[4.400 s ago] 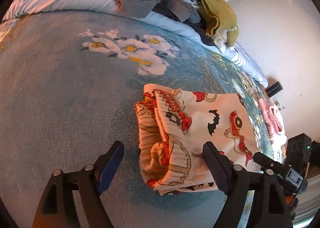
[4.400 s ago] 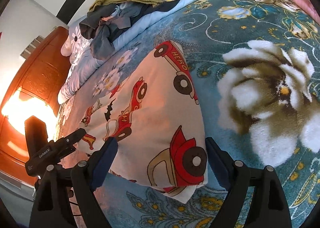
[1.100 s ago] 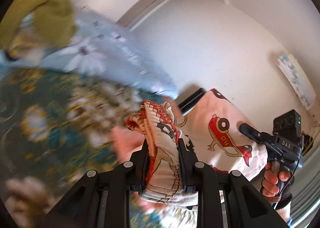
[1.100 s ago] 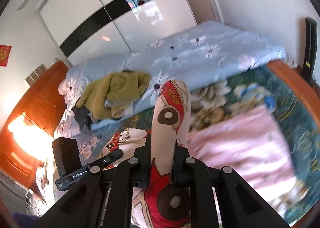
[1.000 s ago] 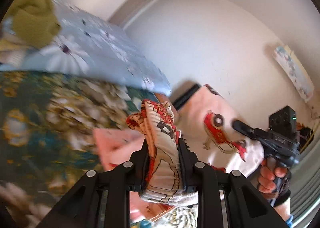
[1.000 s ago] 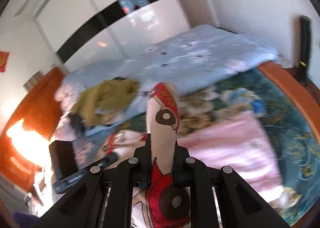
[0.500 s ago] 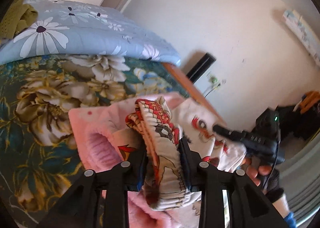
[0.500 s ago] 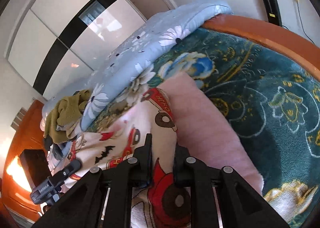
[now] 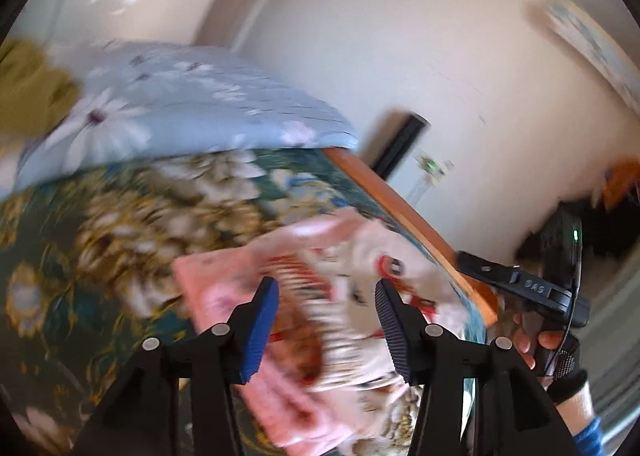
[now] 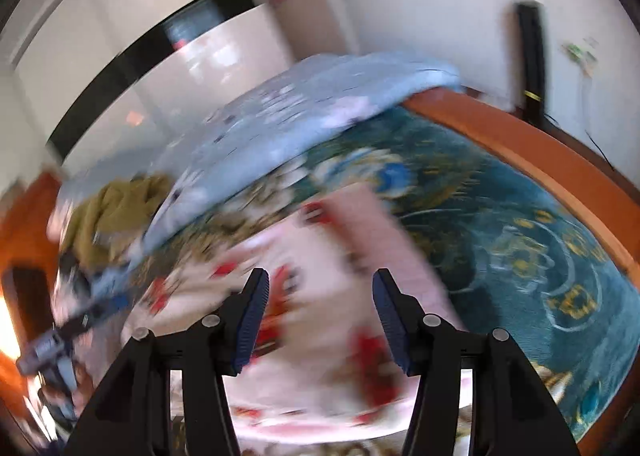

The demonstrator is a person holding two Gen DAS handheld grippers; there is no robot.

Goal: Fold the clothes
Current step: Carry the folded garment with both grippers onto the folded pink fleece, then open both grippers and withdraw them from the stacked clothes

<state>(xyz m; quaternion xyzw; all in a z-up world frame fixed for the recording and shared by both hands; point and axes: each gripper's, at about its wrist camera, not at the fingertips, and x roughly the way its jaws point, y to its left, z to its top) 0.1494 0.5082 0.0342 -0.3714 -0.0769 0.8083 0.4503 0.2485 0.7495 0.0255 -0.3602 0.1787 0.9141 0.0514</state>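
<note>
— Where are we?
— In a home bedroom: we see a bed [image 10: 500, 224] with a floral blanket, a blue quilt [image 10: 304, 124] at its far side, heaped clothes [image 10: 116, 212] far left, and a wardrobe [image 10: 152, 56] beyond.

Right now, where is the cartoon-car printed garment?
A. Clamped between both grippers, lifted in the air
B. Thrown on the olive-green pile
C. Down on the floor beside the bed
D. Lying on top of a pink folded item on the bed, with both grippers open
D. The printed garment rests on the pink folded item, and both the left gripper and right gripper stand with jaws apart, gripping nothing.
</note>
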